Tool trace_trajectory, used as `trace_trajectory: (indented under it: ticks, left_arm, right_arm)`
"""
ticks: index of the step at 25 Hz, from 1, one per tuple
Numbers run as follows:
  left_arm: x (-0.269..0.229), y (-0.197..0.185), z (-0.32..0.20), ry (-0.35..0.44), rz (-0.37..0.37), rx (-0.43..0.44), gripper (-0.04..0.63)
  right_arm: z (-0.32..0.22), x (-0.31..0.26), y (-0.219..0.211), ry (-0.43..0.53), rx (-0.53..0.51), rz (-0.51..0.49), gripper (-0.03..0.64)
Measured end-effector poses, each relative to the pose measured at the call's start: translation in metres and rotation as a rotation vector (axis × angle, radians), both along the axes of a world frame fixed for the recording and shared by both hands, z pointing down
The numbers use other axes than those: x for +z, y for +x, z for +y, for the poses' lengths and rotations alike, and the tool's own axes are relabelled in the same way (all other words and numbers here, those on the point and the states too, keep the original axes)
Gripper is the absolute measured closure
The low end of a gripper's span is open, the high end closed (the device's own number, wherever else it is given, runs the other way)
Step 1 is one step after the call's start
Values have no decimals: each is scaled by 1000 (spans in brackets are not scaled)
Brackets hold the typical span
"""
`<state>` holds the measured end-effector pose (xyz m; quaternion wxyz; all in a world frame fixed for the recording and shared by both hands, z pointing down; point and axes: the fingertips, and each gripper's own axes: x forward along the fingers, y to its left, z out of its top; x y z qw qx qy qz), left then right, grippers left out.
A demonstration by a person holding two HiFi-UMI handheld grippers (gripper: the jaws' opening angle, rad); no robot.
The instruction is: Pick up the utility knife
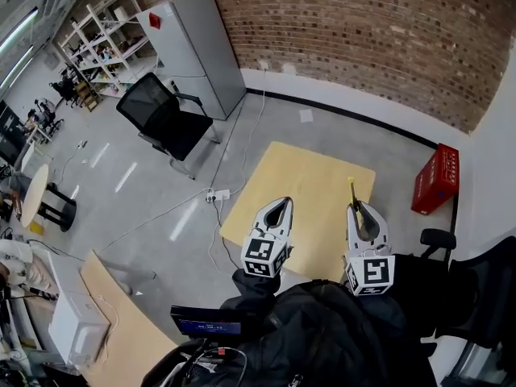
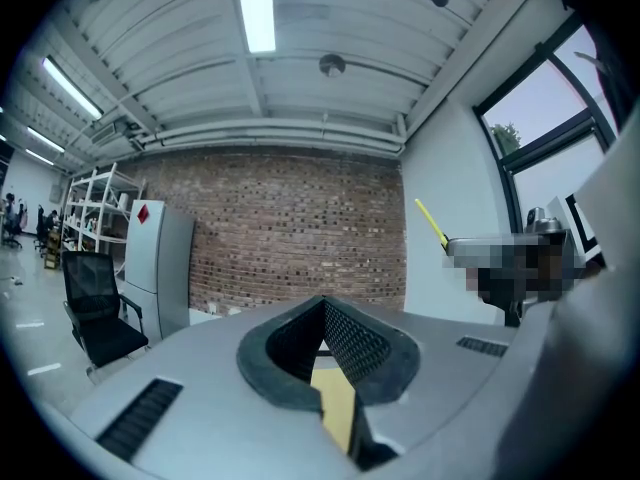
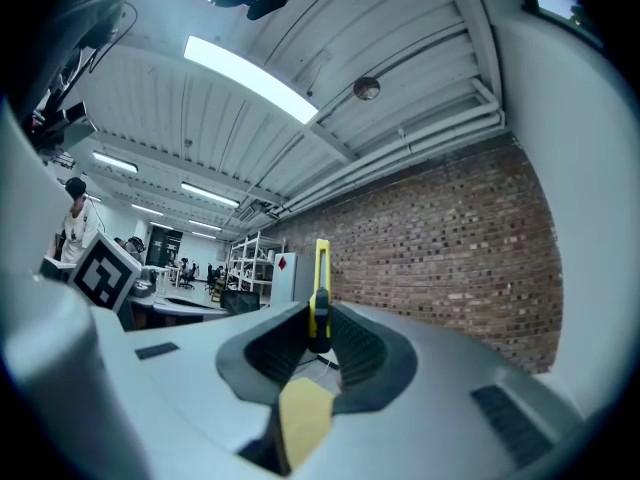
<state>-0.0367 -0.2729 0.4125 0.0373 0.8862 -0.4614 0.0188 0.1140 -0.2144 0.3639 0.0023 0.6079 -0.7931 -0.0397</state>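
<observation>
The yellow utility knife (image 3: 320,298) stands up between my right gripper's pads, its slim body rising above the jaws. In the head view the knife (image 1: 352,190) pokes out ahead of the right gripper (image 1: 359,207), held well above the wooden table (image 1: 298,192). From the left gripper view the knife (image 2: 432,223) shows as a thin yellow bar at the right. My left gripper (image 1: 278,209) hangs beside it over the table with its pads (image 2: 350,340) together and nothing between them. Both grippers point level.
A red crate (image 1: 436,178) sits on the floor right of the table. A black office chair (image 1: 165,121) and a grey cabinet (image 1: 193,47) stand to the left, with cables and a power strip (image 1: 218,194) by the table. A second wooden board (image 1: 121,329) lies at lower left.
</observation>
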Motion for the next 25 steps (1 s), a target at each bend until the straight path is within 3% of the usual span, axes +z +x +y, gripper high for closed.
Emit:
trace_trajectory:
  ticks: [25]
  left_arm:
    - [-4, 8, 6, 40, -9, -22, 598]
  right_arm:
    - [5, 0, 12, 21, 1, -7, 548]
